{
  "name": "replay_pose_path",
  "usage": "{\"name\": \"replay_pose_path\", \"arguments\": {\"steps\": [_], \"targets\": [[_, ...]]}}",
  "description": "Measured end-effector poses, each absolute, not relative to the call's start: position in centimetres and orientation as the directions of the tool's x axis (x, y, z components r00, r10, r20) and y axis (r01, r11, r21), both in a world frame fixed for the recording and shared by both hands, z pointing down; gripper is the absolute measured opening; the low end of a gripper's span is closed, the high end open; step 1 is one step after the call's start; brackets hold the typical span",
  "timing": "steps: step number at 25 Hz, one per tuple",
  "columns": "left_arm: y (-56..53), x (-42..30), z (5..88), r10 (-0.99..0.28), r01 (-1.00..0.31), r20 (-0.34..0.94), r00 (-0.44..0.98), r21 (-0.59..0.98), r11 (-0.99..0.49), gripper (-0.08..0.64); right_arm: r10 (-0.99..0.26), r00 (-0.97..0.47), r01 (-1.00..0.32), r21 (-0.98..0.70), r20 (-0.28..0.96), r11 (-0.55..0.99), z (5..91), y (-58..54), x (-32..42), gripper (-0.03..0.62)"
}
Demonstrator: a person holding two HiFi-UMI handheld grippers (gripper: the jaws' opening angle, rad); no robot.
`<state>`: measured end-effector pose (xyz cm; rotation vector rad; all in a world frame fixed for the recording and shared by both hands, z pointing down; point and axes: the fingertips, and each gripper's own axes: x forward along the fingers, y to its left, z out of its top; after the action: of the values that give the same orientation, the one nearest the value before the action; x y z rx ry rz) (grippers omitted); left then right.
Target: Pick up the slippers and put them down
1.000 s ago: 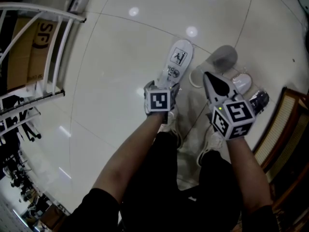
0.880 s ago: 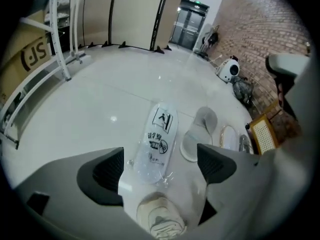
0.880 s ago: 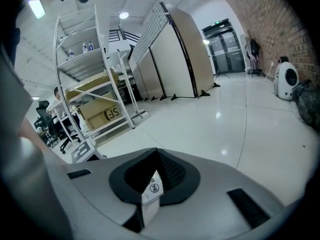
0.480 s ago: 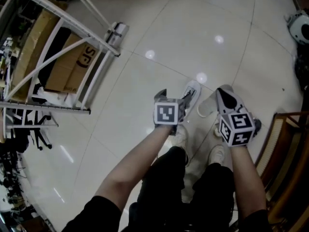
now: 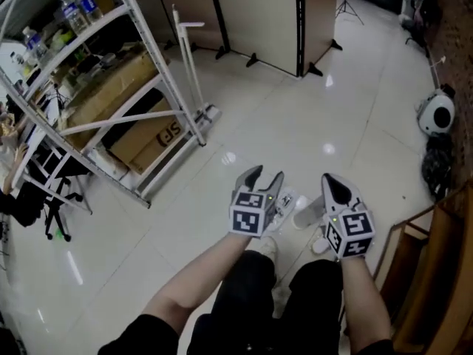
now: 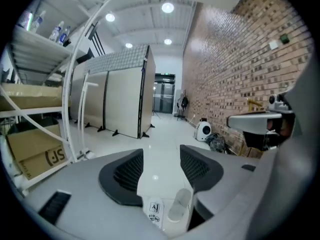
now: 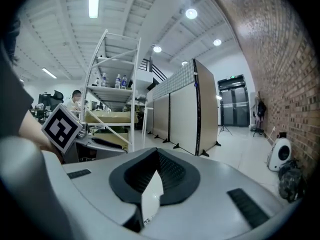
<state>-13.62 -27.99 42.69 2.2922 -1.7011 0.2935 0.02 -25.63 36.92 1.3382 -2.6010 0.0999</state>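
Observation:
Two slippers lie on the glossy floor by the person's feet: a white printed slipper [image 5: 287,200] and a grey slipper [image 5: 307,213] beside it. Through the left gripper view they show far below, the white slipper [image 6: 154,211] next to the grey slipper [image 6: 179,204]. My left gripper [image 5: 266,174] is held high above them. Its jaws are closing, and the gap at the left gripper [image 6: 161,166] holds nothing. My right gripper [image 5: 329,181] hovers to its right, also well above the floor. In its own view the right gripper [image 7: 155,156] is shut, tips meeting, with nothing gripped.
A white metal shelf rack [image 5: 111,87] with cardboard boxes stands at the left. Folding partition panels [image 5: 259,21] stand at the back. A round white device [image 5: 440,113] sits at the far right, and a wooden chair [image 5: 436,272] is close on the right. A brick wall [image 6: 235,74] runs along the right.
Both grippers have risen from just above the slippers to well above the floor. The left jaws stand narrower than before. The slippers stay on the floor.

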Motion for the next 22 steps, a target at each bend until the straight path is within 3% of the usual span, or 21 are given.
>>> {"name": "replay_pose_path", "arguments": {"steps": [5, 8, 22], "targets": [[-21.8, -13.3, 36.2, -0.934, -0.947, 0.166, 0.318, 0.099, -0.304, 0.115, -0.815, -0.558, -0.809, 0.114, 0.158, 0.577, 32.8, -20.6, 0.7, 0.008], [-18.0, -12.7, 34.3, -0.934, -0.940, 0.107, 0.342, 0.037, -0.340, 0.003, -0.818, -0.560, -0.810, 0.120, 0.129, 0.574, 32.0, -17.7, 1.1, 0.008], [-10.7, -11.4, 28.5, -0.936, -0.937, -0.036, 0.349, 0.008, -0.350, 0.003, -0.827, -0.561, -0.817, 0.144, 0.025, 0.558, 28.4, -10.2, 3.3, 0.008]]}}
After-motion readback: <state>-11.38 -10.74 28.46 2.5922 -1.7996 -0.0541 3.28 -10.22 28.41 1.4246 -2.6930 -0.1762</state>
